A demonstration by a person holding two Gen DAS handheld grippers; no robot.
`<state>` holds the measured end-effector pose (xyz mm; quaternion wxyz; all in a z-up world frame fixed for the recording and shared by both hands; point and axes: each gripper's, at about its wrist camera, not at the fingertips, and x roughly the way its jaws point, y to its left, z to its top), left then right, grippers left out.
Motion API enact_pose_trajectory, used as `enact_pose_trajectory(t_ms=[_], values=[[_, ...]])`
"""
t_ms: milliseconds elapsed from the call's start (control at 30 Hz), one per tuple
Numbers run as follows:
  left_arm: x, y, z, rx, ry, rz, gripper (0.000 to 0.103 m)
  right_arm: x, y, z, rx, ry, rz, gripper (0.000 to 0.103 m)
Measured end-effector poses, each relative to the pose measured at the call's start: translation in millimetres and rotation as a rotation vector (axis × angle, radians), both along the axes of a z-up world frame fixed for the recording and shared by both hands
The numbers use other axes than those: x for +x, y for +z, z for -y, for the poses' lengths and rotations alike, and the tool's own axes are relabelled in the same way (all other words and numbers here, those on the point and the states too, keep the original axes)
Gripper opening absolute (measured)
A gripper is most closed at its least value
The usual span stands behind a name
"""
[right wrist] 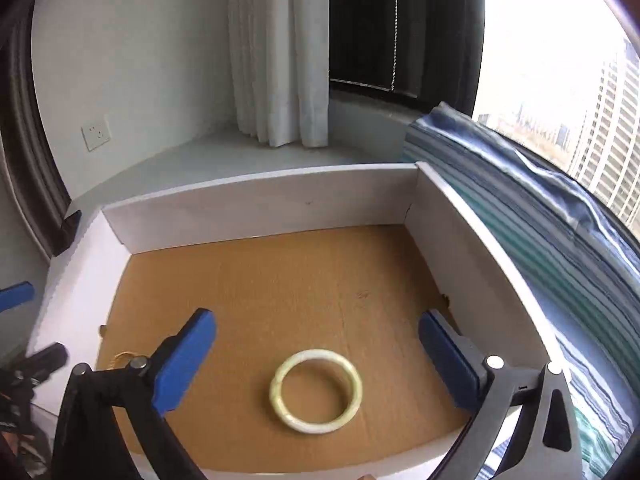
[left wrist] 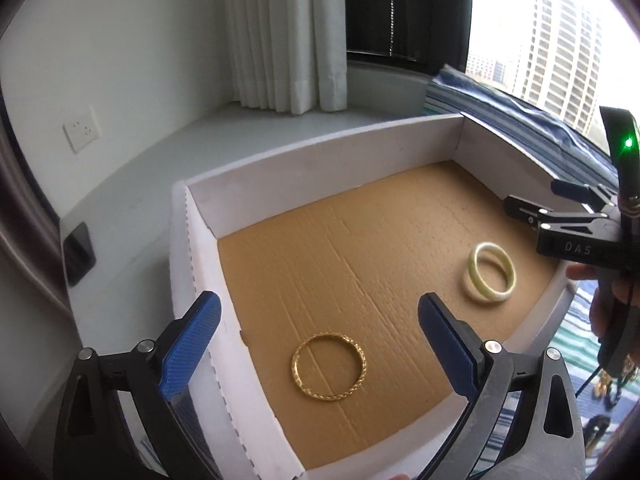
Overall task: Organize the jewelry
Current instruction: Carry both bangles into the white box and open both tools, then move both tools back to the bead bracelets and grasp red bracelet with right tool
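Note:
A white-walled cardboard box point(left wrist: 320, 160) with a brown floor holds two bangles. A thin gold bangle point(left wrist: 329, 366) lies flat near the front left; my left gripper point(left wrist: 320, 344) is open and empty above it. A pale jade bangle point(left wrist: 490, 278) lies to the right. In the right wrist view the jade bangle point(right wrist: 316, 396) lies flat on the box point(right wrist: 260, 200) floor, and my right gripper point(right wrist: 316, 360) is open and empty above it. The gold bangle point(right wrist: 124, 357) peeks out behind the left finger. The right gripper point(left wrist: 568, 216) also shows in the left wrist view.
The box sits on a striped blue-green cloth point(right wrist: 560, 232) by a window. A white ledge point(left wrist: 160, 160), a curtain point(left wrist: 288, 32) and a wall socket point(left wrist: 82, 130) lie behind. Dark and gold items point(left wrist: 604, 388) lie on the cloth outside the box at right.

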<state>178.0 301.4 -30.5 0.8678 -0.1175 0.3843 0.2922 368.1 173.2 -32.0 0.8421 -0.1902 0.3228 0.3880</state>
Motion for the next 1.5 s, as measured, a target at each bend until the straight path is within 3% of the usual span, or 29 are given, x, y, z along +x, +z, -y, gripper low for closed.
enact_pose_trajectory(t_ms=[100,200,300,367,533,700,800,933,1033,1200,1333,1400,1500], values=[[7.0,-11.9,-11.1,-0.027,0.009,-0.045,0.099,12.0,-11.5,-0.3,-0.029,-0.009,-0.001,0.103],[6.0,-14.2,-14.6,-0.007,0.055,-0.042,0.099,15.9,-13.9,-5.0,-0.043,-0.002,0.028,0.103],[12.8,-26.7,-15.0,-0.027,0.035,-0.106,0.096,21.3,-21.3,-10.9,-0.07,-0.003,0.041,0.103],[10.4,-25.8,-12.3,-0.017,0.03,-0.104,0.095,22.9,-20.2,-11.1,-0.059,-0.023,0.053,0.103],[-15.9,-27.6,2.9,-0.029,-0.006,-0.113,0.095,-2.3,-18.6,8.5,-0.059,-0.016,0.054,0.103],[-41.8,-26.0,17.8,-0.041,-0.027,-0.103,0.095,-29.9,-17.4,42.4,-0.024,-0.019,-0.028,0.103],[-52.0,-11.3,26.2,-0.002,-0.03,-0.062,0.095,-39.2,-10.7,58.2,0.01,-0.035,-0.048,0.103],[-81.1,36.0,47.3,0.082,-0.039,0.081,0.099,-62.1,22.5,103.0,0.091,-0.088,-0.048,0.103],[-94.4,60.4,75.2,0.085,-0.134,0.131,0.101,-88.7,53.2,154.3,0.126,-0.142,-0.042,0.103],[-99.1,63.8,151.0,0.007,-0.428,0.075,0.101,-143.0,79.4,255.5,0.121,-0.307,-0.083,0.103],[-101.6,27.4,216.9,-0.163,-0.655,-0.029,0.102,-196.0,62.7,320.1,0.045,-0.47,-0.117,0.103],[-102.9,1.8,242.0,-0.212,-0.704,-0.094,0.102,-222.8,42.7,342.5,0.014,-0.539,-0.158,0.103],[-105.7,-27.1,264.6,-0.225,-0.73,-0.167,0.102,-255.5,12.1,372.9,0.059,-0.627,-0.252,0.103]])
